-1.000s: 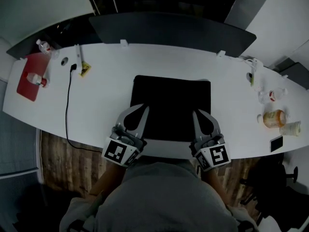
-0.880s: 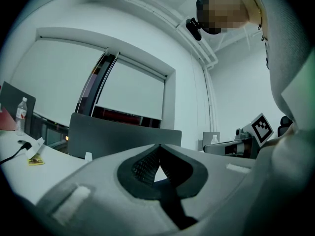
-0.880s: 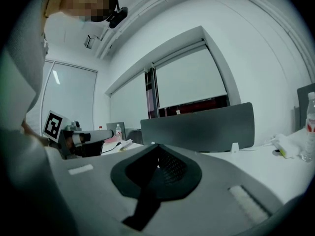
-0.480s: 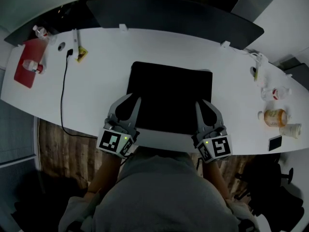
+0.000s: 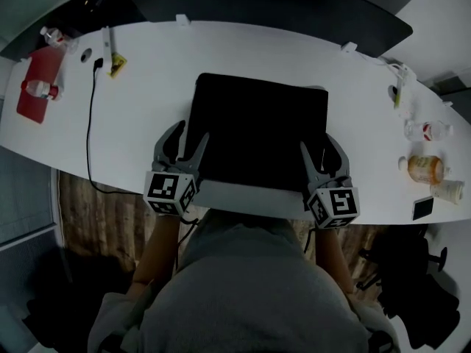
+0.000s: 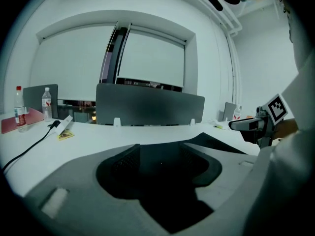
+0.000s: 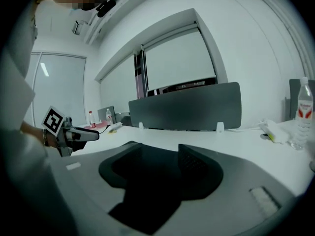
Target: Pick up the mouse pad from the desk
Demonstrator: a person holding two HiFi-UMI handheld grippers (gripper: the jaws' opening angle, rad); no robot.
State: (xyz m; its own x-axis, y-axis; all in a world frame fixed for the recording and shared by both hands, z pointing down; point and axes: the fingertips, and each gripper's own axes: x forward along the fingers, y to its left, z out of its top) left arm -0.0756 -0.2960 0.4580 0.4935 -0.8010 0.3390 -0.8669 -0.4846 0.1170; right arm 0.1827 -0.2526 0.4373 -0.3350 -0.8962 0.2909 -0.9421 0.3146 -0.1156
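Both my claws were shut a moment ago, held over the near corners of the pad [image 5: 257, 127]. Since then they have come down toward the desk [image 5: 140, 116], and both sets of jaws have just been opening. The left claw [image 5: 190, 137] now stands wide apart across the pad's left edge, one finger off the pad and one over it. The right claw [image 5: 318, 147] is open a little less and sits the same way across the right edge. Neither one presses on anything yet. In each claw's own view I see only the dark pad between the fingers, with no squeeze on it.

So I judge this as the approach for a two-sided pickup: the claws are lined up and the grip is not yet made. The pad lies flat in the middle of the desk, square to me, its near edge close to the desk's front. It looks thin, so I expect I'll need to get a finger under each edge.

The desk is white and smooth. A black cable [image 5: 90, 138] trails off its left front and a red tray [image 5: 35, 87] sits at the far left. Bottles [image 5: 423, 168] and a phone [image 5: 421, 208] are at the far right, all well apart from the pad. A dark screen [image 5: 294, 13] runs along the back. Beyond it are pale blinds [image 6: 147, 58], and the floor [image 5: 96, 219] below is wood
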